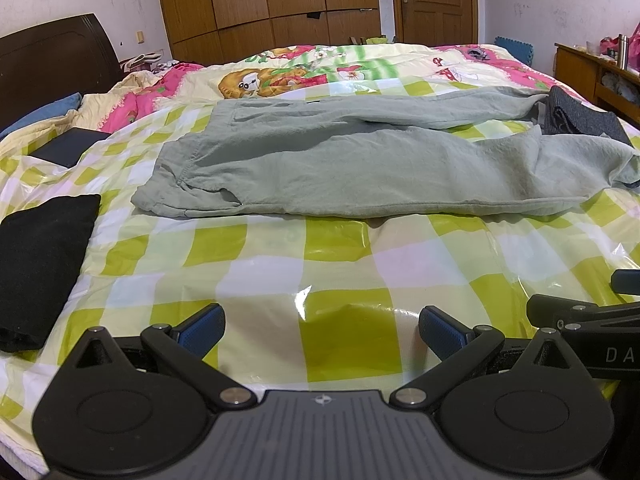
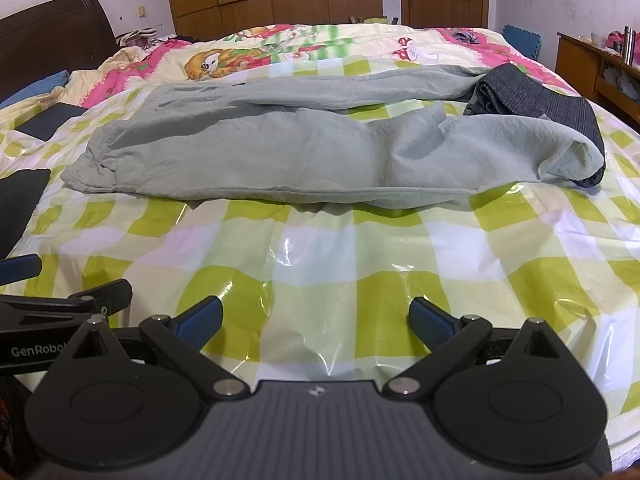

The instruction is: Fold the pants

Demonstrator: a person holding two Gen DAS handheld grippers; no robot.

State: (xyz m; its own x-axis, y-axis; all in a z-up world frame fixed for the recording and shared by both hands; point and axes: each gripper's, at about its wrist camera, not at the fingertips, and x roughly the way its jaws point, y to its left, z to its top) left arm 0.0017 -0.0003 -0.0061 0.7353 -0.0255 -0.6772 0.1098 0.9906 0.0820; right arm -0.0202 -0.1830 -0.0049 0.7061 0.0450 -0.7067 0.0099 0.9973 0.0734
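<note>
Left wrist view: the left gripper [image 1: 322, 330] hovers with jaws apart over the sheet [image 1: 280, 264], short of the pants [image 1: 360, 168] spread flat for folding.

Right wrist view: the right gripper [image 2: 316, 320] likewise holds nothing, jaws apart, facing the pants [image 2: 280, 152], whose leg ends rest against a dark garment [image 2: 540, 100].

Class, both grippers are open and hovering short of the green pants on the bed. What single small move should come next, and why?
Probably move both grippers forward to the near long edge of the green pants. The left gripper and right gripper are open and empty over the checked plastic sheet, and the pants lie unfolded, legs spread, waistband to the left, so nothing can be folded until that edge is gripped.
</note>
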